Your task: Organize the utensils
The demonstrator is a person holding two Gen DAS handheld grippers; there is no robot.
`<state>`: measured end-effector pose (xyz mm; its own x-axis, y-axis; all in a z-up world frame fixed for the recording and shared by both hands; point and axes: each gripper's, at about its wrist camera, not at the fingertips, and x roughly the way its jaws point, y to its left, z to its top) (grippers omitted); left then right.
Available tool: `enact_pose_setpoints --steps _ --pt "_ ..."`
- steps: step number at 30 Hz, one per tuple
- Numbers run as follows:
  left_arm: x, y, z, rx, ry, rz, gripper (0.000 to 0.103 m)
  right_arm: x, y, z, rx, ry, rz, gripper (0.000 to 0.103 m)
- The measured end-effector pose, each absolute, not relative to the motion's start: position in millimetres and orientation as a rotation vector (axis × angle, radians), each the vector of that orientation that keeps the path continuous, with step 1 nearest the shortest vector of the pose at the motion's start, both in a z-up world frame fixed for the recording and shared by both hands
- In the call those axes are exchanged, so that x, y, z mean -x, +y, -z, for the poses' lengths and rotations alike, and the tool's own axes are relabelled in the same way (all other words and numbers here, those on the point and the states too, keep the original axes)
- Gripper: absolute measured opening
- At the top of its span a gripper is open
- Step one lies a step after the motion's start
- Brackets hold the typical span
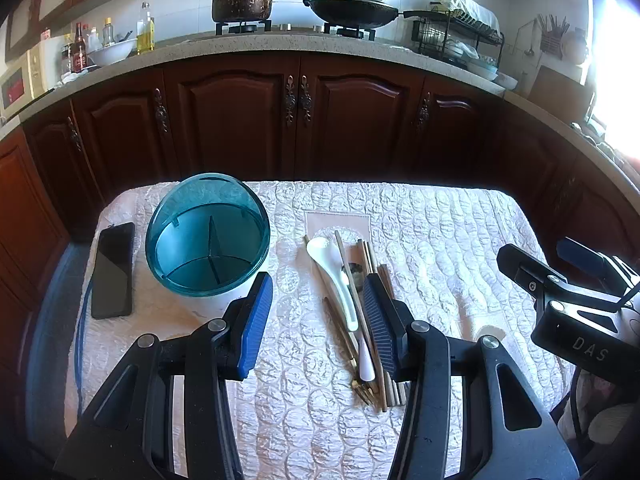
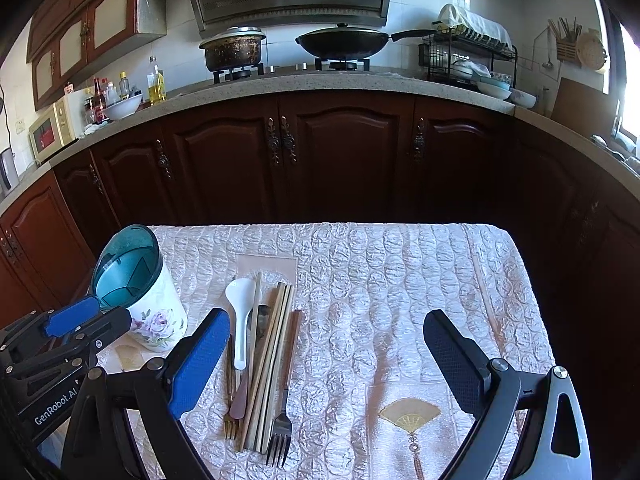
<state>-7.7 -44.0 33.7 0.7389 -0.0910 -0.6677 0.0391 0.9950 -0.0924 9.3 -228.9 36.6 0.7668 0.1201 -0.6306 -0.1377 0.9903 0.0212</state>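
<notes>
Lower centre of the left wrist view: left gripper (image 1: 318, 318), black frame with ribbed blue pads, jaws spread, nothing pinched. Its right finger overlaps the pile of utensils (image 1: 356, 320) in the picture; contact cannot be told. Pile lies mid-frame on the quilted, bubbly pinkish-white tablecloth (image 1: 440, 240): glossy white plastic spoon (image 1: 334, 272) on top, thin wooden chopsticks (image 1: 370, 256) alongside, prongs of a brass-toned fork (image 1: 362, 394) at the near end. Left of centre, a round utensil holder with translucent teal divided insert (image 1: 208, 234), apart from the pile. Flat black phone (image 1: 113, 270) at far left, just beside the holder; only this view shows it. Right gripper (image 1: 568, 292) pokes in at right edge, state not clear here.

Right wrist view: right gripper (image 2: 326, 364) at bottom, blue pads spread wide, holding nothing, bare cloth between them. Utensil pile (image 2: 260, 360) sits left of centre, by the left pad. Shown only here: dark steel fork (image 2: 280, 428), reddish-brown handle (image 2: 239, 400), the holder's white ceramic body with purple flower print (image 2: 158, 316), a gold fan motif (image 2: 410, 414) on the cloth. Left gripper (image 2: 72, 316) at left edge.

Room: dark carved wooden cabinets (image 2: 320, 152), speckled stone counter (image 2: 280, 84), blackened pot (image 2: 234, 50) and black wok (image 2: 344, 42) on the hob, wire dish rack (image 2: 468, 58) upper right.
</notes>
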Motion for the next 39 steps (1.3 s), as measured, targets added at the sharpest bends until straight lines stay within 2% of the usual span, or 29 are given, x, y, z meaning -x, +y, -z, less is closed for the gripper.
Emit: enact_pose_setpoints --steps 39 --pt "-4.6 -52.9 -14.1 0.055 0.783 0.069 0.047 -20.3 -243.2 -16.3 0.021 0.749 -0.109 0.097"
